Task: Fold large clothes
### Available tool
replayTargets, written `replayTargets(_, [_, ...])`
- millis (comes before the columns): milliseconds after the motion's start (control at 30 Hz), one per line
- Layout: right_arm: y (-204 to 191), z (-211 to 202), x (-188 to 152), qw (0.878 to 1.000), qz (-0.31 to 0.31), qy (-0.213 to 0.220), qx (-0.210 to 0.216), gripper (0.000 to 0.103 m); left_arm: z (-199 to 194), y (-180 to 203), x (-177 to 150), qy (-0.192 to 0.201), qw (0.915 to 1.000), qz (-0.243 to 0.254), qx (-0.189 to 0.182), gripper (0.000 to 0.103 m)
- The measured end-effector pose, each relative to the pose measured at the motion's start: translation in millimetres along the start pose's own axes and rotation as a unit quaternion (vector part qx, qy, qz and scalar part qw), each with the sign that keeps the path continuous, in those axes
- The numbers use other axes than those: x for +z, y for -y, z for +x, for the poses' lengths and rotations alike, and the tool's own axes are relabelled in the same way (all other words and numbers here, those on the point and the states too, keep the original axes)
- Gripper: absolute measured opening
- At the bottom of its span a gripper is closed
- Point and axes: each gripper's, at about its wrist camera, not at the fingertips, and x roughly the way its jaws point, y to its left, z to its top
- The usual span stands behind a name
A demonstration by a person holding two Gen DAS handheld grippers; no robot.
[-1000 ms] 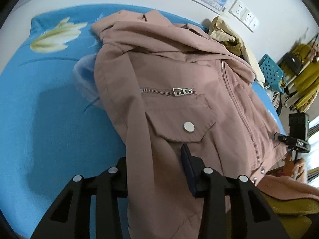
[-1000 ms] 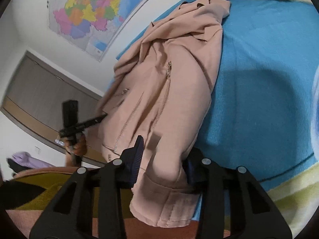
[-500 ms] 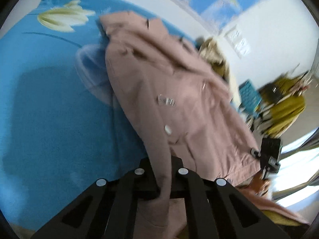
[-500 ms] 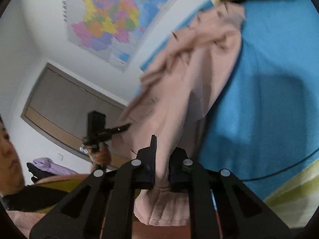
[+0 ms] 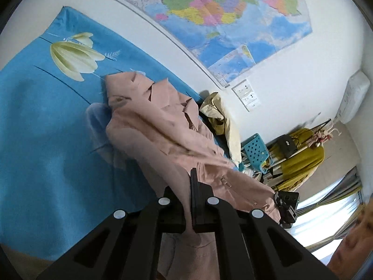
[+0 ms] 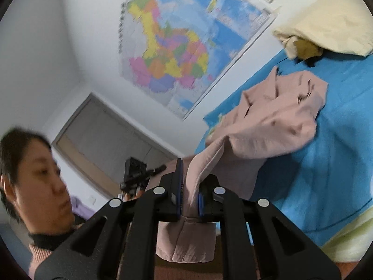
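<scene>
A dusty-pink jacket (image 5: 163, 126) stretches from the blue bedspread (image 5: 46, 144) up toward both grippers. My left gripper (image 5: 189, 200) is shut on the jacket's near edge, the cloth pinched between its pads and hanging below. In the right wrist view the jacket (image 6: 275, 121) rises off the bed, its ribbed hem clamped in my right gripper (image 6: 189, 200), which is shut on it. The collar end still lies on the bed. Each view shows the other gripper: the right one (image 5: 288, 204) at the jacket's far corner, the left one (image 6: 137, 175) beyond the hem.
A cream and mustard garment (image 5: 221, 116) lies at the bed's head by the wall. A teal plastic stool (image 5: 255, 150) and a rack with yellow clothes (image 5: 300, 158) stand beside the bed. A map (image 6: 177, 46) hangs on the wall. The person's head (image 6: 30, 177) is close on the left.
Both grippers closed on the jacket's lower edge and rose, lifting that end off the bed. Both cameras tilted upward, bringing the wall and map into view.
</scene>
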Motion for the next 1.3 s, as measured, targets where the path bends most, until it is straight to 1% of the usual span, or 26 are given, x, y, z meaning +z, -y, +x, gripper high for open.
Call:
replayTargets(33, [0.8, 2.1, 7.2, 1.000, 0.005, 0.003, -0.001, 0.010, 1.1, -2.5, 9.3, -0.001, 0.9999, -0.013, 0.003, 0.002])
replayTargets(100, [2.7, 2.7, 26.3, 1.000, 0.008, 0.008, -0.001, 0.011, 3.1, -0.9, 28.4, 0.006, 0.9999, -0.013, 0.008, 0.002])
replayTargets(133, [6.9, 4.8, 36.8, 1.000, 0.025, 0.012, 0.000, 0.011, 2.6, -1.0, 37.6, 0.010, 0.9997, -0.018, 0.011, 0.002])
replayTargets(200, [14.6, 9.1, 56.2, 0.999, 0.046, 0.019, -0.006, 0.011, 5.1, 1.7, 55.7, 0.014, 0.9997, -0.012, 0.017, 0.002])
replayTargets(300, [22.8, 19.4, 85.8, 0.998, 0.058, 0.024, -0.020, 0.011, 14.9, 4.9, 85.6, 0.014, 0.9994, -0.004, 0.031, 0.002])
replayTargets(367, [29.3, 30.6, 106.0, 0.997, 0.064, 0.026, -0.029, 0.011, 27.3, 6.1, 108.9, 0.010, 0.9988, 0.000, 0.049, 0.002])
replayTargets(467, [43.5, 46.3, 127.5, 0.996, 0.079, 0.027, -0.042, 0.012, 45.7, 1.1, 135.2, -0.001, 0.9977, -0.010, 0.067, 0.002])
replayTargets(567, [69.6, 63.2, 150.3, 0.992, 0.111, 0.024, -0.054, 0.013, 67.3, -9.6, 161.8, -0.010, 0.9954, -0.022, 0.092, 0.002])
replayTargets(600, [81.5, 70.2, 160.0, 0.991, 0.118, 0.020, -0.067, 0.013, 74.4, -13.0, 168.8, -0.014, 0.9946, -0.024, 0.100, 0.002])
replayTargets(633, [91.2, 73.9, 164.9, 0.988, 0.131, 0.023, -0.075, 0.013, 84.6, -17.2, 177.9, -0.019, 0.9925, -0.024, 0.118, 0.002])
replayTargets(667, [102.1, 79.0, 170.4, 0.986, 0.145, 0.020, -0.082, 0.013, 90.3, -20.9, 182.3, -0.022, 0.9916, -0.027, 0.124, 0.002])
replayTargets(733, [118.4, 87.0, 178.4, 0.983, 0.149, 0.017, -0.109, 0.014, 106.3, -27.2, 193.0, -0.034, 0.9888, -0.027, 0.143, 0.002])
replayTargets(867, [148.3, 102.9, 187.0, 0.975, 0.171, 0.009, -0.139, 0.016, 136.9, -45.6, 207.7, -0.058, 0.9828, -0.047, 0.169, 0.002])
replayTargets(933, [159.3, 113.3, 189.9, 0.972, 0.169, -0.001, -0.166, 0.020, 152.0, -56.6, 213.3, -0.068, 0.9780, -0.055, 0.190, 0.004])
replayTargets(967, [162.7, 115.5, 190.8, 0.968, 0.167, 0.000, -0.187, 0.025, 158.1, -61.8, 215.1, -0.068, 0.9734, -0.057, 0.211, 0.004])
replayTargets(1000, [165.0, 117.4, 191.1, 0.963, 0.162, 0.002, -0.213, 0.028, 164.1, -65.7, 215.4, -0.068, 0.9678, -0.053, 0.236, 0.006])
replayTargets(1033, [163.9, 118.0, 191.0, 0.962, 0.154, 0.006, -0.225, 0.028, 168.3, -66.6, 214.2, -0.072, 0.9663, -0.048, 0.242, 0.006])
replayTargets(1067, [160.5, 118.4, 190.5, 0.963, 0.145, 0.008, -0.227, 0.034, 170.8, -67.0, 212.4, -0.075, 0.9662, -0.042, 0.243, 0.007])
replayTargets(1100, [153.4, 118.5, 189.7, 0.965, 0.129, 0.008, -0.230, 0.047, 170.0, -64.7, 209.5, -0.074, 0.9665, -0.029, 0.244, 0.010])
replayTargets(1133, [140.3, 119.1, 187.8, 0.966, 0.097, 0.008, -0.239, 0.052, 165.6, -61.2, 207.3, -0.069, 0.9674, -0.018, 0.243, 0.011])
replayTargets(1167, [127.1, 119.6, 185.5, 0.966, 0.063, 0.009, -0.251, 0.060, 158.0, -54.3, 204.3, -0.055, 0.9688, 0.002, 0.242, 0.013])
replayTargets(1200, [114.4, 120.8, 182.9, 0.964, 0.033, 0.011, -0.265, 0.065, 144.6, -41.5, 199.5, -0.026, 0.9680, 0.041, 0.246, 0.030])
replayTargets(1233, [99.1, 122.6, 179.0, 0.960, -0.005, 0.012, -0.280, 0.067, 134.8, -31.2, 195.7, -0.002, 0.9657, 0.070, 0.250, 0.055])
replayTargets(1267, [82.6, 125.0, 173.6, 0.955, -0.049, 0.012, -0.291, 0.073, 124.8, -19.0, 189.7, 0.024, 0.9624, 0.104, 0.250, 0.067])
replayTargets(1300, [71.5, 127.6, 168.5, 0.951, -0.080, 0.011, -0.297, 0.077, 115.3, -4.5, 180.0, 0.047, 0.9543, 0.156, 0.251, 0.069])
